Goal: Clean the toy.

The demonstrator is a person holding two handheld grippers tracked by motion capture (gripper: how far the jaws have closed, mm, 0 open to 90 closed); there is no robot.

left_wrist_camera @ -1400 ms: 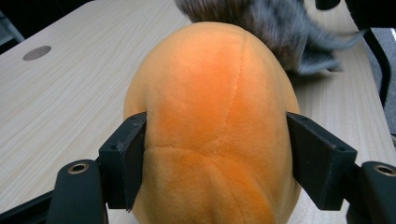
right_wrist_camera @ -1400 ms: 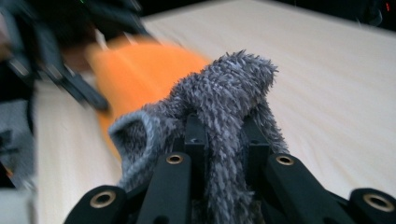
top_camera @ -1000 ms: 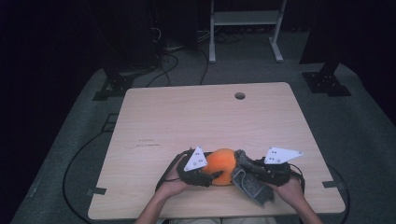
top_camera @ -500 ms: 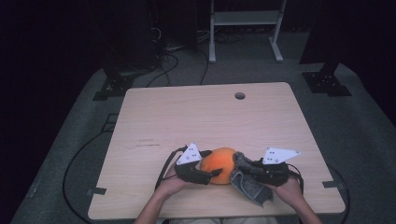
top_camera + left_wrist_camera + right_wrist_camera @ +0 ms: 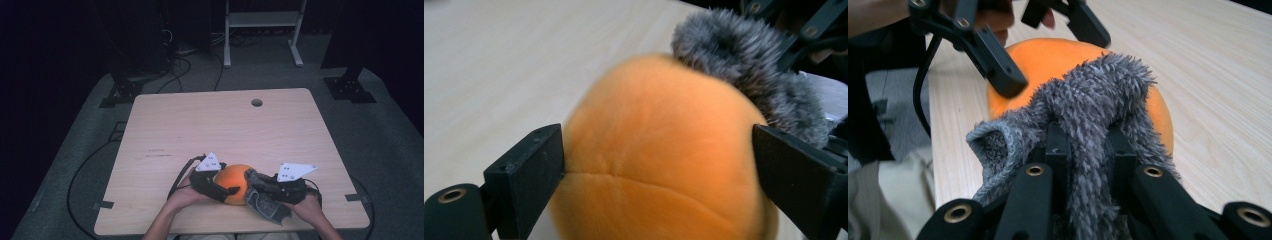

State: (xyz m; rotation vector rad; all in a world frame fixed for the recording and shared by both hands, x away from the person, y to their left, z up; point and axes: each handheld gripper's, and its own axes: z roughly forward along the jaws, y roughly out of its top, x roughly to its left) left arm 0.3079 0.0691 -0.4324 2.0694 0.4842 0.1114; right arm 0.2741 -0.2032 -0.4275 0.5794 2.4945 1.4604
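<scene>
An orange plush ball (image 5: 234,182) rests on the wooden table (image 5: 215,125) near its front edge. My left gripper (image 5: 226,181) straddles it from the left. Its jaws have just been opening and stand wide at the ball's (image 5: 659,150) two sides, which looks blurred between them. My right gripper (image 5: 257,185) comes in from the right, shut on a grey fuzzy cloth (image 5: 267,207). In the right gripper view the cloth (image 5: 1098,90) drapes over the jaws and lies against the ball (image 5: 1048,55), with the left gripper (image 5: 1055,60) beyond.
A round cable hole (image 5: 257,102) sits near the table's far edge. Black cables (image 5: 177,180) trail from the grippers over the front edge. A white metal stand (image 5: 260,30) and dark equipment legs stand on the grey floor behind.
The left gripper's jaws have spread wider around the orange ball. Both hands stay in nearly the same place, and the right gripper keeps its hold on the grey cloth.
</scene>
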